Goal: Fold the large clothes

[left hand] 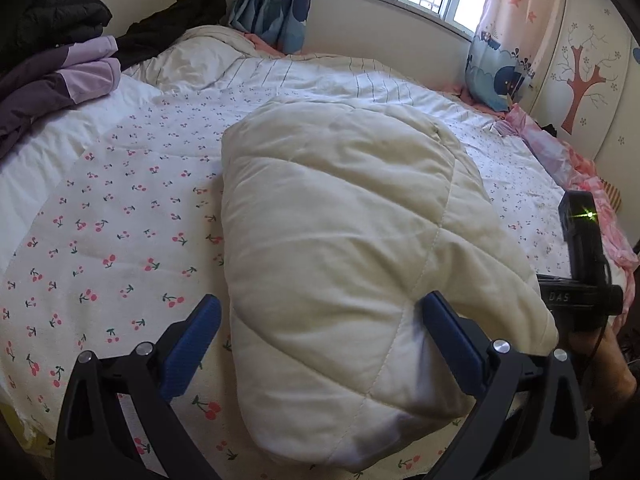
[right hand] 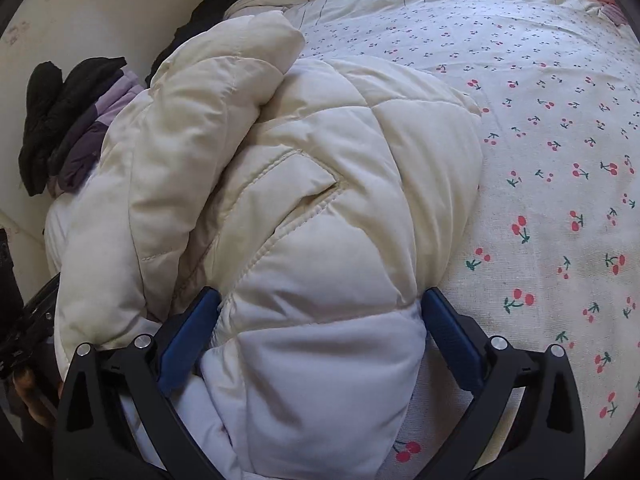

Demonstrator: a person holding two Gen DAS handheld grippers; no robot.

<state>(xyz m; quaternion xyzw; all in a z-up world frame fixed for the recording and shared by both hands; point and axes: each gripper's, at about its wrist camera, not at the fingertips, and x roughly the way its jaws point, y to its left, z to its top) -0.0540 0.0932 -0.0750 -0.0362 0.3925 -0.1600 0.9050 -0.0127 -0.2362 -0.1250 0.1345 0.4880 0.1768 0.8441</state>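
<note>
A cream quilted puffer jacket (left hand: 340, 216) lies folded into a thick bundle on the cherry-print bedsheet (left hand: 120, 240). My left gripper (left hand: 322, 302) is open; the bundle's near corner fills the gap, and the right blue finger (left hand: 448, 332) presses into its side. From the right wrist view, the jacket (right hand: 320, 184) shows a slanted pocket and a sleeve folded over its left side. My right gripper (right hand: 320, 296) is open and straddles the jacket's near edge, with padding bulging between the fingers. The right gripper's black body (left hand: 580, 264) sits behind the bundle's right side.
A pile of purple and black clothes (left hand: 60, 68) lies at the bed's far left, also visible as the clothes pile (right hand: 68, 128). Curtains (left hand: 276, 0), a window and a wardrobe with a tree decal (left hand: 580, 80) line the far side. Pink fabric (left hand: 560, 148) edges the bed on the right.
</note>
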